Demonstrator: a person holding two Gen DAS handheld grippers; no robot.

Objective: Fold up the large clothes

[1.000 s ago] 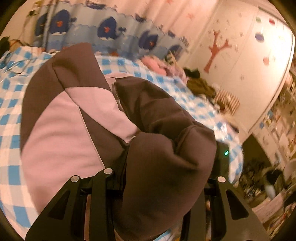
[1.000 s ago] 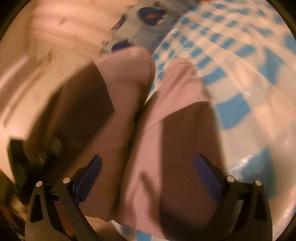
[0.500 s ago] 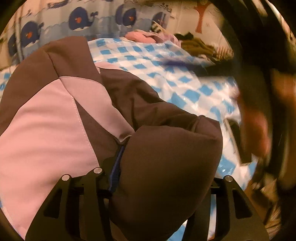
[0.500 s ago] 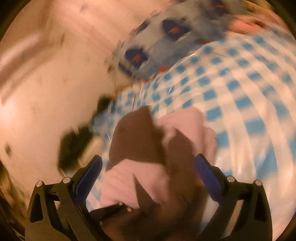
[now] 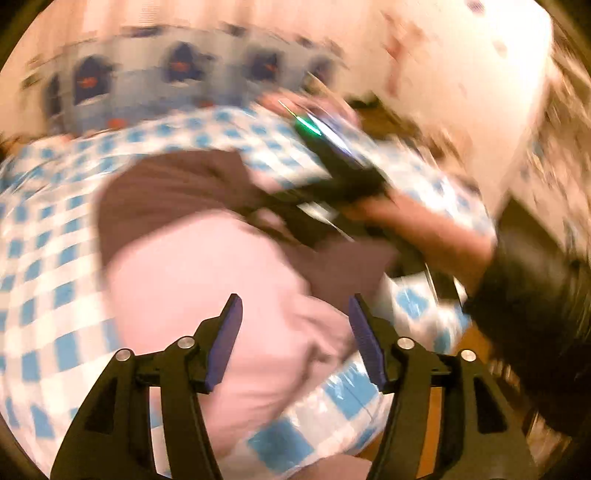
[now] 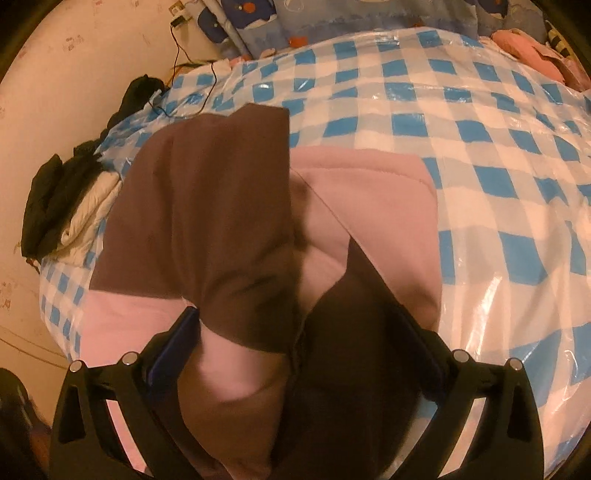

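A brown and pink hoodie [image 6: 258, 229] lies folded on the blue-checked bed cover [image 6: 480, 147]. In the blurred left wrist view it shows as a pink and brown bundle [image 5: 207, 258]. My left gripper [image 5: 293, 332] is open above its near edge, with nothing between the pads. My right gripper [image 6: 299, 328] hangs over the hoodie with its jaws wide apart and thick brown and pink cloth bunched between them. In the left wrist view my right gripper [image 5: 332, 184] and hand reach over the hoodie's far side.
A pile of black and white clothes [image 6: 62, 206] lies at the bed's left edge beside the wall. A whale-print curtain [image 6: 332, 18] hangs behind the bed. Pink clothes [image 6: 535, 55] lie at the far right. The bed edge and floor show at lower right in the left wrist view [image 5: 443, 406].
My left gripper has let go of the brown cloth, opened and pulled back. My right gripper has swung over and down onto the hoodie, which now lies folded on the bed.
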